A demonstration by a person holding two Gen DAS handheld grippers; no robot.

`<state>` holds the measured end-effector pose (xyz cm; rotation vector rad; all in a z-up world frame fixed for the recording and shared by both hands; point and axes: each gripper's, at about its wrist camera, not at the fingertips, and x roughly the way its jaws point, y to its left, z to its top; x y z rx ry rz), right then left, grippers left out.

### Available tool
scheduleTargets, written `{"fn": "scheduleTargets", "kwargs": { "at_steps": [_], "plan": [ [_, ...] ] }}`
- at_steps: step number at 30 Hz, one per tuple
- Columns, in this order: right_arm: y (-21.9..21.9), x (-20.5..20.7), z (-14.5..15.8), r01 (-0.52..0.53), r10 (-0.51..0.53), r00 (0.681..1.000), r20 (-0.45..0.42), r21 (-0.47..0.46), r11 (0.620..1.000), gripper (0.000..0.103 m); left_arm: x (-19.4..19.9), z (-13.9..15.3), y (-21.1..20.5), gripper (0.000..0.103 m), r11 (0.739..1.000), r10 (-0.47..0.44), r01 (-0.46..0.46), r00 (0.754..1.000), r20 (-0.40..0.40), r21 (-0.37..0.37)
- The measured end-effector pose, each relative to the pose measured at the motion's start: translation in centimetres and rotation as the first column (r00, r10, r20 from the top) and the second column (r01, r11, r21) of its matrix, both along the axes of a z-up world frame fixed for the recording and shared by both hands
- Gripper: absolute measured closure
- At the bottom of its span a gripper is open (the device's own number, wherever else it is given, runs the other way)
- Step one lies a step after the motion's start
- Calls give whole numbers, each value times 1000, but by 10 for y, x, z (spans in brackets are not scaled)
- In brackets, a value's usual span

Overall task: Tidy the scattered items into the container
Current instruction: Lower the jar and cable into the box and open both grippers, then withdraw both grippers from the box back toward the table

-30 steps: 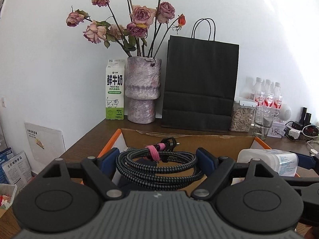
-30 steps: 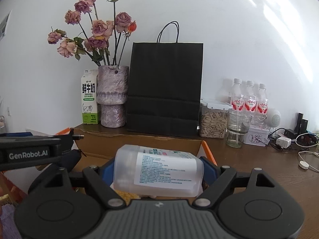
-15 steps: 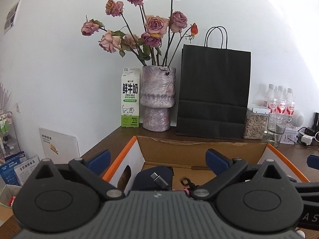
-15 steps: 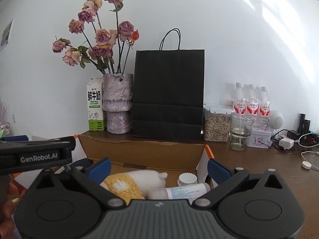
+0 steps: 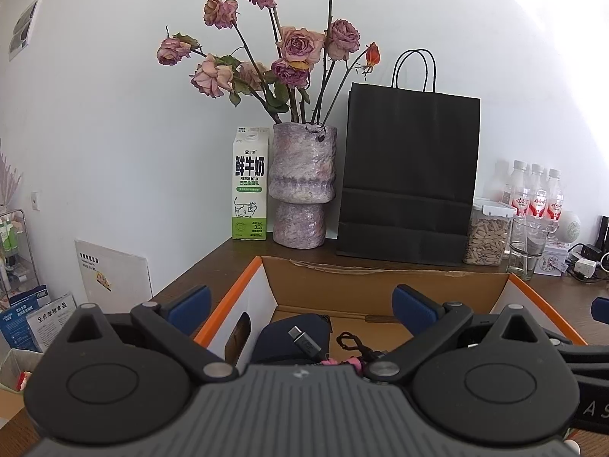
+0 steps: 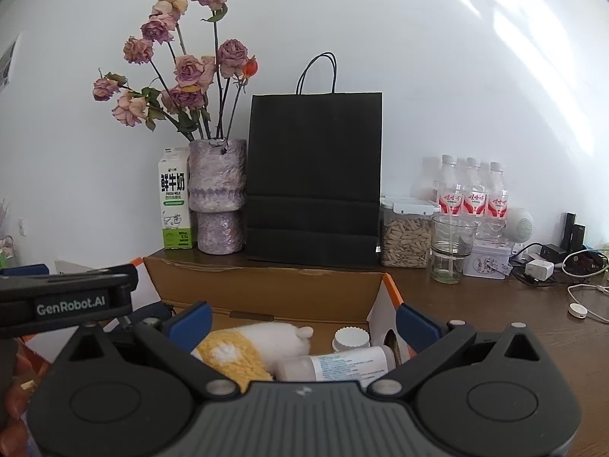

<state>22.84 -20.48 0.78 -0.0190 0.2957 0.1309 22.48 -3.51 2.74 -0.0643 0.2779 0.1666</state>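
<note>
Both grippers hover over the cardboard box, jaws spread wide and empty. Under the left gripper the cable's plug lies in the box on a dark pouch. Under the right gripper, the white bottle lies on its side beside a yellow-and-white plush toy.

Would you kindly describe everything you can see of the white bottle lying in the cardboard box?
The white bottle lies on its side inside the cardboard box, at its right end. It looks like translucent white plastic, with a white label of small blue print around its body. The end toward the box's right wall narrows to a shoulder; a ribbed white cap sits just behind it, whether attached I cannot tell. A yellow-and-white plush toy lies close on its left. The right gripper is above it, jaws wide, not touching.
</note>
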Motion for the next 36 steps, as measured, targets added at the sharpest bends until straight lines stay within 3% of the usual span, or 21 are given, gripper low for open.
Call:
{"fn": "scheduleTargets", "kwargs": {
  "at_steps": [18,25,36],
  "plan": [
    [-3,-14,13,21,-21,1000,0,-13,1000,0,-20,22,4,0,999,-14,15,999,46,-33],
    [-1,-39,27,-13,14,999,34,-25,1000,0,-47,38,5,0,993,-90,96,993,79,-73],
    [1,-86,32,-53,54,998,44,-23,998,0,-92,43,6,0,987,-145,149,987,69,-59]
  ]
}}
